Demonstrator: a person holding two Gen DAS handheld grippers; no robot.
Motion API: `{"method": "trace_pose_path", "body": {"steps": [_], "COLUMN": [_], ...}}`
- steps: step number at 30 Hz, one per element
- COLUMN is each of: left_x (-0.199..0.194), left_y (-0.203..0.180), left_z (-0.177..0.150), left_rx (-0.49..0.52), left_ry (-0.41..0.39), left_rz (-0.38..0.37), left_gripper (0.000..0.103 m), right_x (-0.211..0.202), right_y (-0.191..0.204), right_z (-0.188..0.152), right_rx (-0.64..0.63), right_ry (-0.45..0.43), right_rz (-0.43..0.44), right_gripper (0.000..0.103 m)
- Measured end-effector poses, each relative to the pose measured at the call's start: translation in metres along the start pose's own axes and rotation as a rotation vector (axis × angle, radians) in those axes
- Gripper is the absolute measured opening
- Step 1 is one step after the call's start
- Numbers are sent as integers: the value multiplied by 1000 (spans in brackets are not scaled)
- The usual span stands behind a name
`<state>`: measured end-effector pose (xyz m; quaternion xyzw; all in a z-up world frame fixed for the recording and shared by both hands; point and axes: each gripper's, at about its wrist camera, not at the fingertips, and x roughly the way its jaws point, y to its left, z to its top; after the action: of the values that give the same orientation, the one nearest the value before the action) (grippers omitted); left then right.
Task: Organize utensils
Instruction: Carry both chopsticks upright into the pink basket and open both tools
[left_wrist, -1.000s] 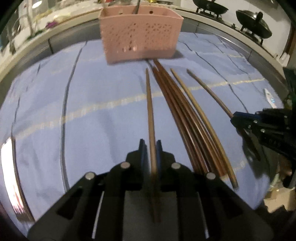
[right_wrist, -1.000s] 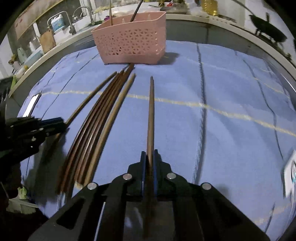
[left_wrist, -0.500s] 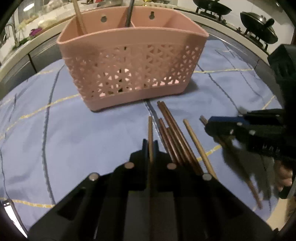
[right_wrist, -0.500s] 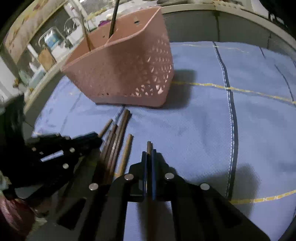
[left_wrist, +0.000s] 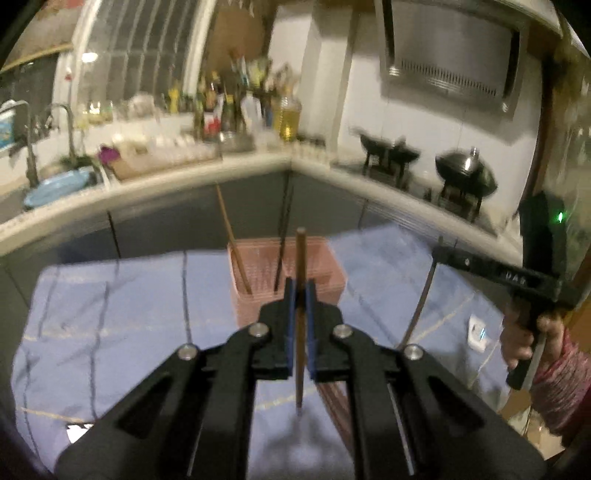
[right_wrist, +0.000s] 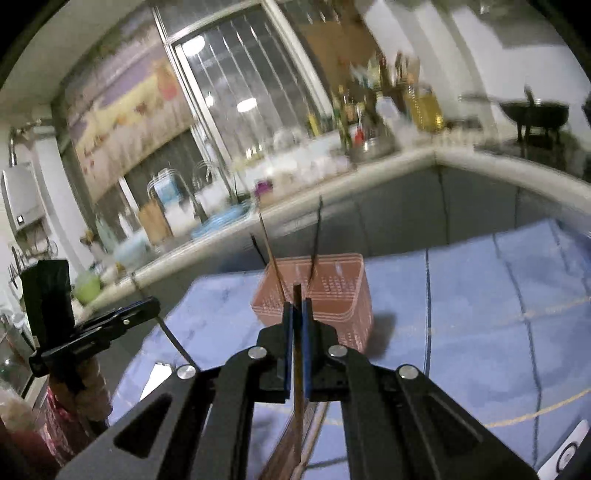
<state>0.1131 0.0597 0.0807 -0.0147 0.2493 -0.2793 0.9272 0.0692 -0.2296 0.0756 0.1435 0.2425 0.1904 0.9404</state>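
Left tongs (left_wrist: 300, 325): clenched on one brown chopstick (left_wrist: 300, 258), held nearly upright, top end above the pads, lower end hanging over the blue cloth (left_wrist: 110, 325).
Right tongs (right_wrist: 296, 332): clenched on a second chopstick (right_wrist: 297, 373), also near vertical, lower end down among the loose ones.
Basket (left_wrist: 258, 295): pink perforated basket, upright on the cloth on the tabletop, beyond both pairs of tongs.
Basket contents: one brown stick (left_wrist: 232, 240) leaning left and one dark utensil (left_wrist: 283, 229) standing near the middle; which compartment each occupies cannot be told.
Loose chopsticks (left_wrist: 332, 402): a bundle lying on the cloth just beside the left tongs, not yet stored.
Risk, slip: each chopstick is pinched at a single narrow point; a tilt or jolt could let it pivot or slide out.
Risk, collision: both tongs face the same basket; a simultaneous approach could knock sticks or tongs together.
Risk, tipping: the basket looks light; a stick striking its rim or the standing utensils could push it over.
Risk, miss: the views are motion-blurred, so alignment over the opening is uncertain.
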Motion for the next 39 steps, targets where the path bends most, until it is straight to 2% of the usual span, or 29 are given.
{"method": "trace_pose_path", "body": {"steps": [6, 11, 14, 19, 24, 27, 30, 31, 32, 33, 34, 39], "left_x": [-23, 0, 27, 79, 122, 141, 142, 137, 130, 124, 115, 63], "left_y": [1, 0, 5, 20, 29, 31, 33, 33, 32, 32, 30, 15], "left_z": [66, 122, 136, 125, 92, 74, 70, 72, 75, 77, 81, 93], "left_rx": [8, 14, 8, -11, -18, -26, -41, -46, -52, -56, -59, -52], "left_ry": [-129, -188, -181, -87, 17, 78, 90, 77, 61, 46, 25, -82], "left_rz": [33, 72, 103, 116, 116, 149, 157, 162, 165, 167, 167, 173], "left_gripper": [4, 4, 4, 4, 5, 5, 5, 5, 5, 5, 5, 5], "right_x": [-7, 31, 62, 121, 165, 178, 176, 170, 163, 153, 147, 94], "right_y": [30, 55, 58, 41, 22, 20, 20, 21, 22, 25, 25, 37], "right_z": [68, 120, 135, 130, 94, 78, 77, 80, 81, 84, 86, 98], "right_rx": [-63, -121, -127, -108, -95, -77, -46, -37, -31, -25, -22, 9], "right_ry": [-103, -173, -183, -98, 30, 86, 87, 60, 38, 4, -20, -129], "right_rz": [-7, -62, -90, -111, -124, -114, -118, -123, -124, -126, -125, -88], "right_gripper": [5, 5, 5, 5, 5, 7, 17, 31, 50, 57, 60, 60]}}
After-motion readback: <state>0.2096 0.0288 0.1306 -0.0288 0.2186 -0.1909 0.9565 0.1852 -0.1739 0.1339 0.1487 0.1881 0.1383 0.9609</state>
